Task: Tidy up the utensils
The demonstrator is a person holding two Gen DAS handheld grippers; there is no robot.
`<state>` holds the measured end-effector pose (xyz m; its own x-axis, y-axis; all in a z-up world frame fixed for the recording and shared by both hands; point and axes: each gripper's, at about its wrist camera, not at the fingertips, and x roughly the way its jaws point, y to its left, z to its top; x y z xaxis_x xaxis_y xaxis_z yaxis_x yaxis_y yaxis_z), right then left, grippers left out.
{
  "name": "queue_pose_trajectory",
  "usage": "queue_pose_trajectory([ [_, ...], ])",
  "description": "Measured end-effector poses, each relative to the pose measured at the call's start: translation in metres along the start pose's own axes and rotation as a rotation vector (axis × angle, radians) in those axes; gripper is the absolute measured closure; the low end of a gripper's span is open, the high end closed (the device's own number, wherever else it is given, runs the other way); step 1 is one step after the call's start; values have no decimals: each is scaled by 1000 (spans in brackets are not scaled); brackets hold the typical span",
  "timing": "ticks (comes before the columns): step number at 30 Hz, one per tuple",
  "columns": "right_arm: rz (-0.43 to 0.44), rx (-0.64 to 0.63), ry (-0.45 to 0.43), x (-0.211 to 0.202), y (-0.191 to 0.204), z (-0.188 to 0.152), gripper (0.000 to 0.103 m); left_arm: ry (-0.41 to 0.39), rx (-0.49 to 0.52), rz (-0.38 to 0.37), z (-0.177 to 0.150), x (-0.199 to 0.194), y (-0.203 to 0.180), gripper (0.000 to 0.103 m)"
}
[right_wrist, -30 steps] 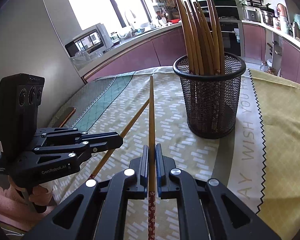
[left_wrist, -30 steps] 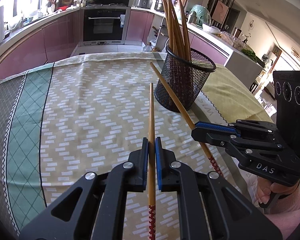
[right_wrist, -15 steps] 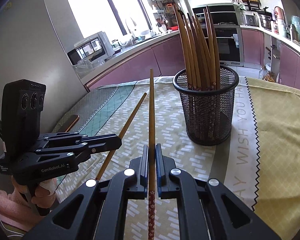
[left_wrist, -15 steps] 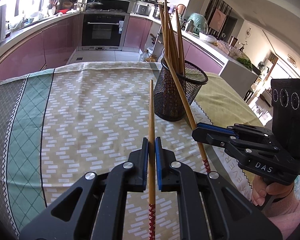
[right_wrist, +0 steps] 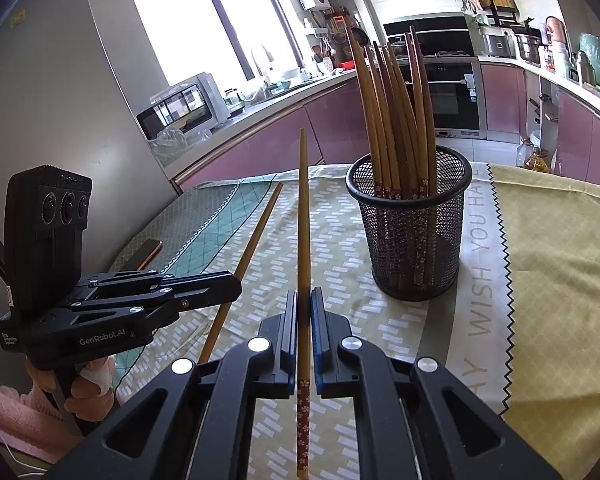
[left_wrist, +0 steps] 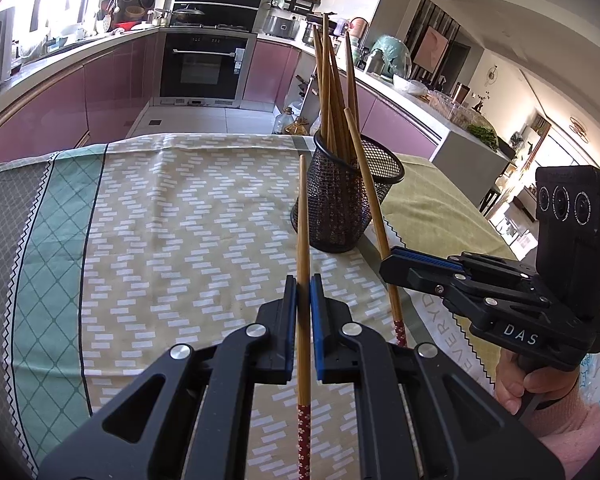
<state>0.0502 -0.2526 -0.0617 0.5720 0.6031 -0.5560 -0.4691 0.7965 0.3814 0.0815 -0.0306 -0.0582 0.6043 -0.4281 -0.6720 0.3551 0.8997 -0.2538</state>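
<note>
Left gripper (left_wrist: 303, 296): a left chopstick (left_wrist: 302, 240) is pinched between the two blue-padded fingers (left_wrist: 290, 308), which are pressed onto its shaft; the plain wooden length runs out ahead of the fingertips and the red patterned end trails back behind them.
Right gripper (right_wrist: 304, 312): a right chopstick (right_wrist: 303, 220) is pinched the same way, the shaft being held between the pads with its flowered red end behind the fingers.
Location: both chopsticks are held in the air above the patterned cloth (left_wrist: 180, 220) on the desk, near the black mesh holder (right_wrist: 410, 232), which stands upright on the cloth and is filled with more chopsticks (right_wrist: 392, 120).
Change from earlier frames: the grips are unchanged; both grippers have been raised and drawn back, so the holder is seen smaller and farther off than a second ago, and more of the kitchen floor is shown in the left view.
Long axis, left chopstick: aligned with the fingers, the plain tip pointing forward, just left of the holder's base in the left view.
Long axis, right chopstick: aligned with its fingers, the tip pointing forward and up; in the left view it is seen slanting across the front of the holder, its tip above the rim.
Relation: the two shafts are kept apart, not touching.
</note>
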Motion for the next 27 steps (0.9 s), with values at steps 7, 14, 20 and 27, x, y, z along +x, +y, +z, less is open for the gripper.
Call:
queue_pose_trajectory([
  [7,2,4,-5,-2,-1,1,97,-7,-3,-4,1,-3,-2,95],
  [14,0,8,-17,-6,-2,3,97,-12,-7,-7,2,-4,-1,95],
  [20,-3,13,-27,-9,-4,3,97,-20,-6,-7,3,-7,-2,95],
  [27,-8,15,-37,-14,-5,3,97,-28,1,-13,6,-8,-4,95],
])
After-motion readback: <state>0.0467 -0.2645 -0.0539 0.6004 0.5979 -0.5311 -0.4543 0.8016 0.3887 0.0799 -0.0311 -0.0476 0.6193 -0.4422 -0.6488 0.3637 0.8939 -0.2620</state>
